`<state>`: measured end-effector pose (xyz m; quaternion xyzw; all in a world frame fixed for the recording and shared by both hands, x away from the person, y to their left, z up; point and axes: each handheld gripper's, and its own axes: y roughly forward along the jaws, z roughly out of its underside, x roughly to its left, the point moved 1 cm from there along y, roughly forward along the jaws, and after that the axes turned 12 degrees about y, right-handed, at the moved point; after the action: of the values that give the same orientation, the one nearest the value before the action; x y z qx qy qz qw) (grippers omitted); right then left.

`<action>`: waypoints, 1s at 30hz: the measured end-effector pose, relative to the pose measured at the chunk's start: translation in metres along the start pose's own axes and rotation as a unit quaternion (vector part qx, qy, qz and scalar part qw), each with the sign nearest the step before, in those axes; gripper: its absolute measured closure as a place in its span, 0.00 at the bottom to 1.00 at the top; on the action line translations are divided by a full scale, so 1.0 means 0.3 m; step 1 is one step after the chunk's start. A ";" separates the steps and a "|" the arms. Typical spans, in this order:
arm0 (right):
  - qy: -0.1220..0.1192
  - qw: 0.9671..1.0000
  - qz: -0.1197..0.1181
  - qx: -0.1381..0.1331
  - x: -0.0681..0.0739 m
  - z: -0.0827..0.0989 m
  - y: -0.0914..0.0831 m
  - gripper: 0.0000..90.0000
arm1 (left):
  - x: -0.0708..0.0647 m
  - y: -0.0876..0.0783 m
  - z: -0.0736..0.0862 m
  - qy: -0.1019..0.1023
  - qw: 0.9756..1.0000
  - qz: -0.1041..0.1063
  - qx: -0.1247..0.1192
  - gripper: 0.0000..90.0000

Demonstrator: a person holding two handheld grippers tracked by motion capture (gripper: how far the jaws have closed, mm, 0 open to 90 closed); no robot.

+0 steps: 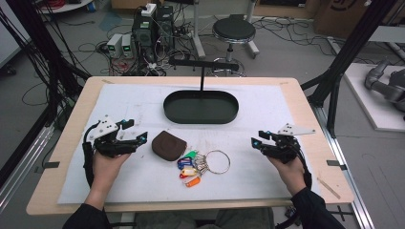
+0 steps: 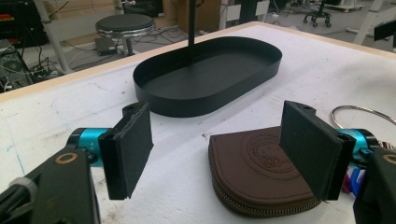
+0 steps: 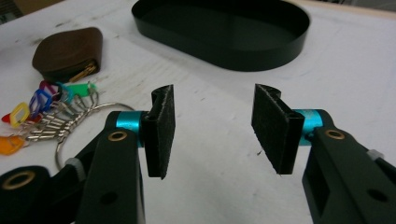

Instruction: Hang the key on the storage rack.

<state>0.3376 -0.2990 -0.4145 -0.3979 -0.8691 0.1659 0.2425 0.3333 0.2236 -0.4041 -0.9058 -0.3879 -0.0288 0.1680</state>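
White mat (image 1: 267, 119) – pouch (image 1: 168, 145), keys (image 1: 196, 166)

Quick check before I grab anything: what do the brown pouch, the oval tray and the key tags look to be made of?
Pouch: likely leather or imitation, matte brown with an embossed round stamp and a zipper edge. Tray: probably thin painted metal, satin black with a crisp upright rim, though plastic is possible. Key tags: glossy coloured plastic on a shiny metal ring.

In the left gripper view, a jaw pad hides part of the brown pouch (image 2: 254, 172). Beside the pouch, the key ring (image 2: 359, 113) is cut off by the edge.
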 end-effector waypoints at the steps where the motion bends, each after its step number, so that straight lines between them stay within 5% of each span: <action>1: 0.001 1.000 -0.002 0.006 0.009 0.003 0.010 0.58 | -0.001 0.000 0.001 0.000 1.000 -0.001 0.000 0.29; 13: -0.029 0.997 -0.007 0.065 0.106 0.043 0.111 0.69 | -0.011 0.002 0.005 -0.001 1.000 0.003 0.002 0.29; 21: -0.025 0.995 -0.008 0.097 0.147 0.063 0.170 0.76 | -0.015 0.007 0.011 -0.002 1.000 0.007 0.007 0.29; 30: -0.041 0.989 0.005 0.140 0.188 0.091 0.228 0.77 | -0.018 0.009 0.013 0.000 1.000 0.008 0.008 0.29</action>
<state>0.3325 -0.2151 -0.4536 -0.3570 -0.8447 0.3034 0.2590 0.3311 0.2194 -0.4095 -0.9075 -0.3808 -0.0240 0.1758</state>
